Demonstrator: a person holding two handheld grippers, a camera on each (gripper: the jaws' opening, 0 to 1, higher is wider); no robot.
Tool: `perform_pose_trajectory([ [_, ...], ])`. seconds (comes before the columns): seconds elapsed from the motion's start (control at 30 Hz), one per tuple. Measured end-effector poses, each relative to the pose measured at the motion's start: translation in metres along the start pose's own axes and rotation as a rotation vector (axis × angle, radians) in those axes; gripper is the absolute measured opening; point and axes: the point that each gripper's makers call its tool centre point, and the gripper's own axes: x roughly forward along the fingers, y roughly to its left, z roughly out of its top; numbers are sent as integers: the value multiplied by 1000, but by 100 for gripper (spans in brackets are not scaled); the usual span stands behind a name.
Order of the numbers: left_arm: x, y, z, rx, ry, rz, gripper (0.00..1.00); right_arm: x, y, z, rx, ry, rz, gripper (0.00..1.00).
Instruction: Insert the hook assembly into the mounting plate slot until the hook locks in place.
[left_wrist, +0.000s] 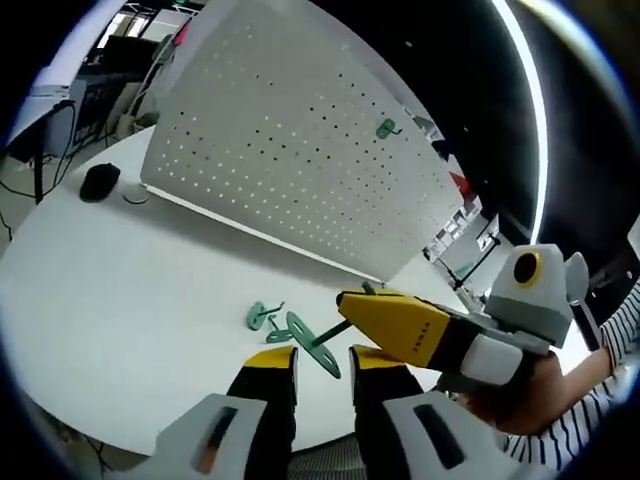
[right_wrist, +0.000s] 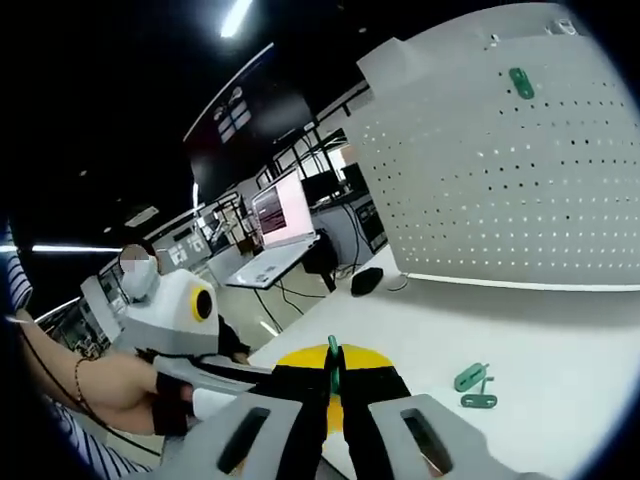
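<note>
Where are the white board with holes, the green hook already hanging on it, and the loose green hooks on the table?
pegboard (left_wrist: 290, 140): left gripper view, middle of its face.
hung hook (left_wrist: 386, 128): left gripper view, its green plate.
loose hooks (right_wrist: 472, 385): right gripper view, the pair's middle.

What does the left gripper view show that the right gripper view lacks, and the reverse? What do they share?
Left gripper view: the right gripper from outside, with a striped sleeve. Right gripper view: the left gripper from outside, plus a lit monitor. Both: pegboard, mounted hook, loose hooks on the table, mouse, and the held hook.
</note>
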Motion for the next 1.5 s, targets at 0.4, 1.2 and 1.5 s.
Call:
perform_pose_trajectory([
  [0.4, -1, -3, 2, -53, -12, -22, 6, -4, 4, 0, -25, -6, 11, 0],
  [1.2, -1, -9, 1, 3, -10, -9, 1, -17, 0, -6, 65, 32, 31, 5],
  [1.5, 1, -14, 1, 241, -28, 0, 1, -23, 1, -14, 222, 103, 104, 7],
])
